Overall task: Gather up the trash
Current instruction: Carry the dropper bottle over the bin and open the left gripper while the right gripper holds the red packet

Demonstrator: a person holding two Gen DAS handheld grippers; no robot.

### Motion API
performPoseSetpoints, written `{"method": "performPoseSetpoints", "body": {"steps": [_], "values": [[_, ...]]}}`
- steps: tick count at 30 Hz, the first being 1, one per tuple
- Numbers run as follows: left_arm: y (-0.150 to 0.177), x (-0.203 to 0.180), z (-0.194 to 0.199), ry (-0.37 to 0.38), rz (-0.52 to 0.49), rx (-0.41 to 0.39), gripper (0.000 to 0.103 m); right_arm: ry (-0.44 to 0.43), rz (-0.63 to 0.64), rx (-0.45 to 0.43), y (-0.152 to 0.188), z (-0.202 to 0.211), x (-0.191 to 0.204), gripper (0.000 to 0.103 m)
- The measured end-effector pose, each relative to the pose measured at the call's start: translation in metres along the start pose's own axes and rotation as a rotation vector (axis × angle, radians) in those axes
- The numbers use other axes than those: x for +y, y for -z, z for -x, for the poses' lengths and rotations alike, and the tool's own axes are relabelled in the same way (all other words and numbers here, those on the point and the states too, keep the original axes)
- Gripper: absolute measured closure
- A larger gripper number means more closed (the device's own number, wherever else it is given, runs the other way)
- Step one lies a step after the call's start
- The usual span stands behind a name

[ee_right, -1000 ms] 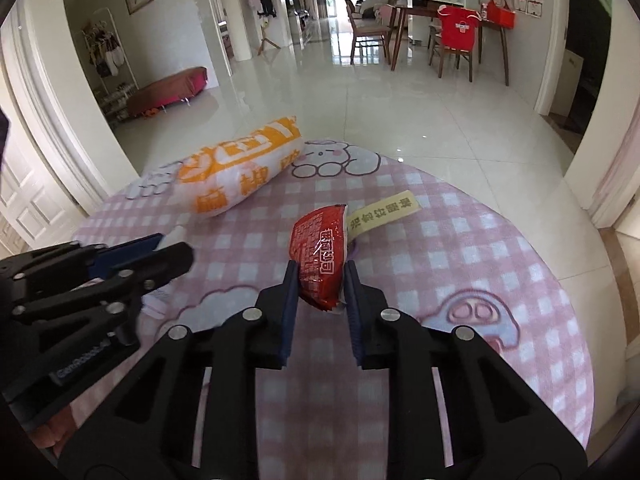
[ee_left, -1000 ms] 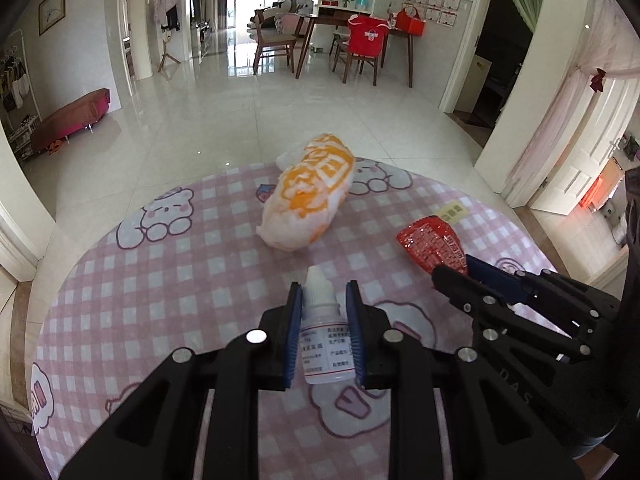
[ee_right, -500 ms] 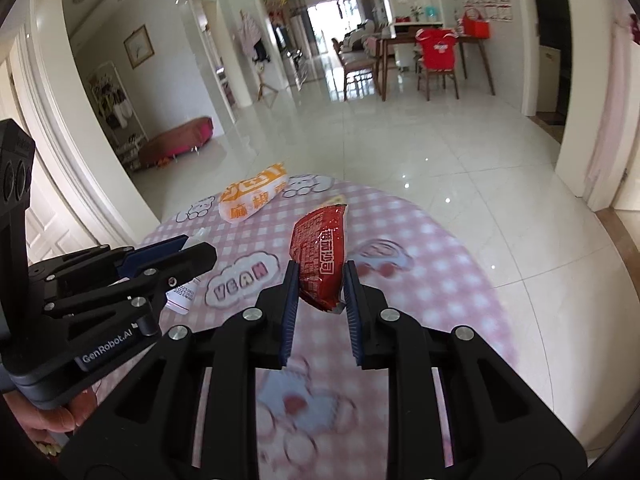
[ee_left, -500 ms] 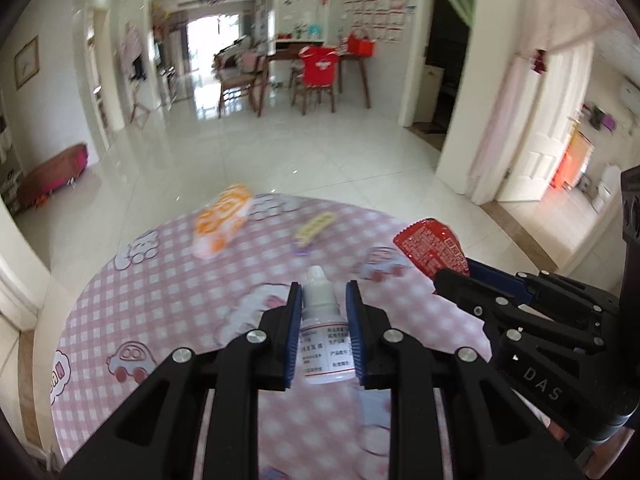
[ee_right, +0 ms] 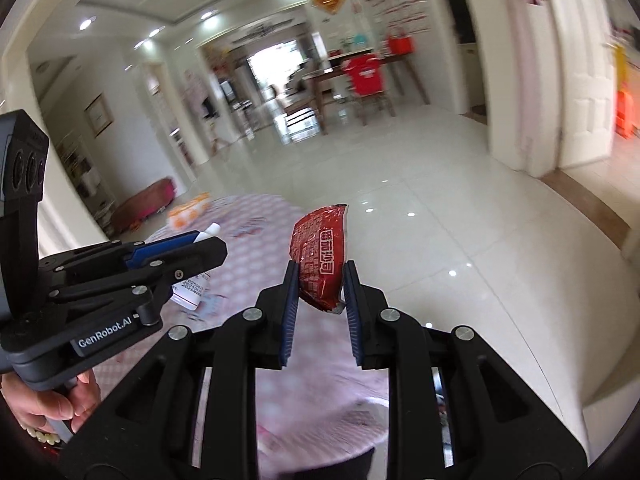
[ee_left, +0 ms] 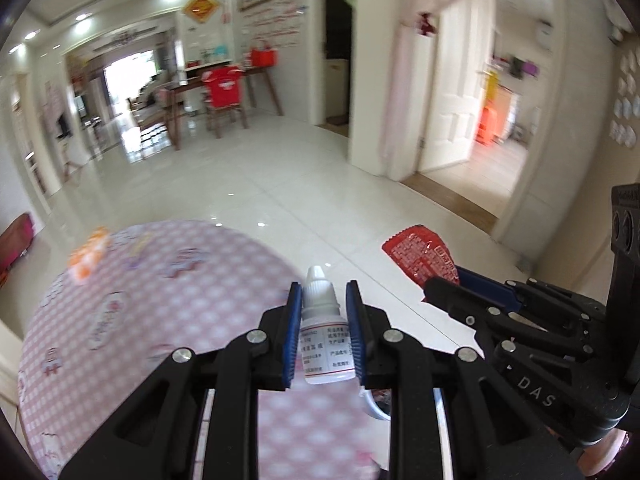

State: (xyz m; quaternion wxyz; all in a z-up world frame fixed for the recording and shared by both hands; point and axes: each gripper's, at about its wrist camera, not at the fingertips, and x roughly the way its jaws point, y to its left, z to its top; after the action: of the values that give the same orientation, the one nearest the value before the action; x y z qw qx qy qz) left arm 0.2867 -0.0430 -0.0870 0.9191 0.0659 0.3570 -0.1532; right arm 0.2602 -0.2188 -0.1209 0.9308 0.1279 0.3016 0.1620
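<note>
Trash in both grippers here. The left gripper point(ee_left: 323, 300) has its blue pads clamped on a small white dropper bottle point(ee_left: 325, 332), upright, cap pointing away from the camera, printed label facing up at the lens. The right gripper point(ee_right: 319, 288) is pinching a red snack packet point(ee_right: 320, 256) by its lower end, so most of the packet sticks up and out past the fingertips, white characters running down its side. Both items are up in the air, not touching anything else.

From the left wrist view you can see the red packet off to the right, with the right gripper's black body below it. From the right wrist view the left gripper shows on the left side, the bottle's white tip poking out past its blue pad, and a hand point(ee_right: 48, 408) wrapped around its handle at the bottom left.

Below and behind them is the round table with a pink checked cloth point(ee_left: 132, 320), pretty blurry. An orange and white bag point(ee_left: 86, 258) lies near its far edge, well apart from both grippers. Beyond that it's shiny white floor tiles point(ee_left: 304, 184), and a dining table with a red-covered chair point(ee_left: 222, 92) way in the back.
</note>
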Motion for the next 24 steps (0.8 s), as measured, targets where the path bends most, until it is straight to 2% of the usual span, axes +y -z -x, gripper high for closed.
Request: {"method": "performPoseSetpoints", "body": {"steps": [3,9,18,22,23,24], "values": [[0.003,-0.048,-0.018,0.048,-0.054,0.027,0.081,0.049,-0.067,-0.022,0.015,0.023,-0.04,0.081],[0.014,-0.119,-0.052,0.109,-0.136,0.083,0.081,0.121,-0.185,-0.04,0.045,0.054,-0.107,0.081],[0.026,-0.187,-0.099,0.154,-0.196,0.155,0.081,0.181,-0.297,-0.056,0.077,0.073,-0.168,0.081],[0.025,-0.2,-0.114,0.159,-0.201,0.17,0.08,0.205,-0.336,-0.068,0.086,0.077,-0.185,0.081],[0.026,-0.203,-0.117,0.16,-0.199,0.17,0.079,0.209,-0.342,-0.07,0.087,0.08,-0.191,0.081],[0.026,-0.204,-0.121,0.155,-0.198,0.177,0.063,0.212,-0.35,-0.071,0.091,0.081,-0.193,0.081]]}}
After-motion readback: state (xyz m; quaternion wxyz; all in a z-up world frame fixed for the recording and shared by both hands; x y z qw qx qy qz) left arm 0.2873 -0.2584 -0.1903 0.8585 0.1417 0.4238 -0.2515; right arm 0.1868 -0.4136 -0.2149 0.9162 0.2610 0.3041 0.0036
